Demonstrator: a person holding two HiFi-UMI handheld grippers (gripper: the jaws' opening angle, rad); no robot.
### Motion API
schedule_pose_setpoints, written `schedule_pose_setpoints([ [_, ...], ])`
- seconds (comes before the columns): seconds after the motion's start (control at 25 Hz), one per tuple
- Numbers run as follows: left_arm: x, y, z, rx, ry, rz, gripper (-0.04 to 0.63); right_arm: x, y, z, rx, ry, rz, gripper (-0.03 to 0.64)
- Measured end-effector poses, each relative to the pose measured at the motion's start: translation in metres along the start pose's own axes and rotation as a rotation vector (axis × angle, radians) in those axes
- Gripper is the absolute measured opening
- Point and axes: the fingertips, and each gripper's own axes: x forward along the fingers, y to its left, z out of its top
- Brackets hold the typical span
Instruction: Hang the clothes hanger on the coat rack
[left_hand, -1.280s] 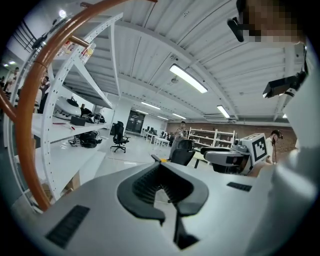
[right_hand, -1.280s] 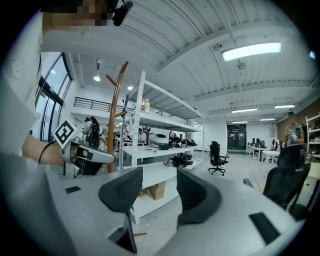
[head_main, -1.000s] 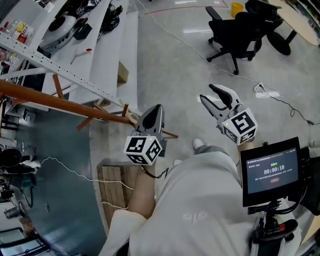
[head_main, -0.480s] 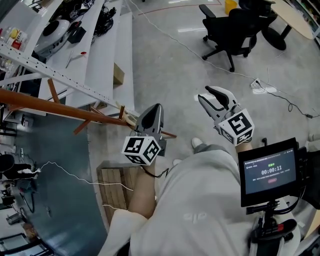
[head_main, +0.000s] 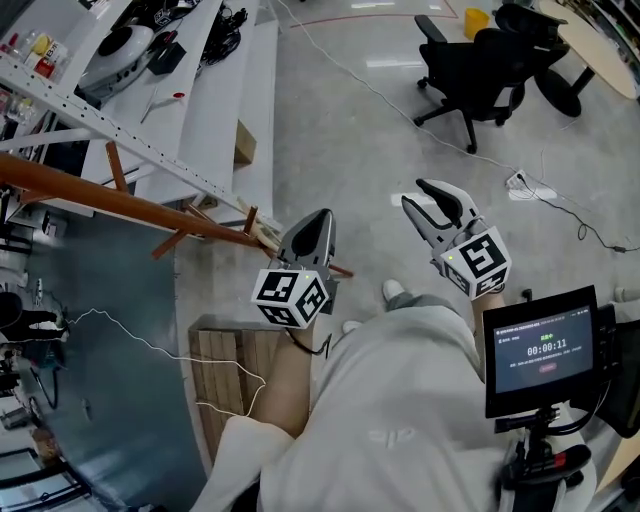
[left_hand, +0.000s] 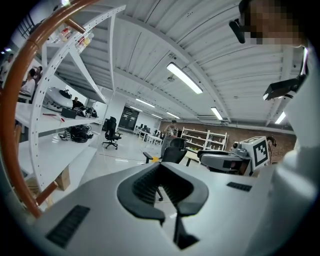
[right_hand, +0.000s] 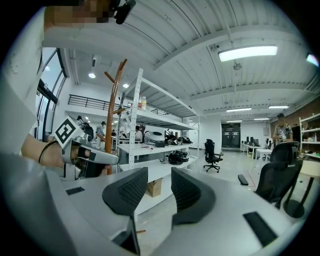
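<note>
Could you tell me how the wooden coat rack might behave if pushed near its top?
The coat rack is a tall, slim pole, so a high push would probably rock or tip it. It looks like solid wood, likely stiff, not floppy.

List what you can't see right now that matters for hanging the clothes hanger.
- Clothes hanger: in no view; left gripper jaws shut, right gripper jaws open, both empty.
- Brown wooden coat rack: head view cuts its top off at the left edge; the left gripper partly covers its base.
- Right gripper view: the left gripper hides the rack's lower pole.
</note>
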Motion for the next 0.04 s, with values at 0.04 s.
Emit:
schedule_pose_setpoints([
  [0.04,-0.0002,0.0003,-0.0005,0.002,0.003,0.0,0.006,-0.0004,0.0005,-0.0007,0.002,0.001,-0.001,0.16],
])
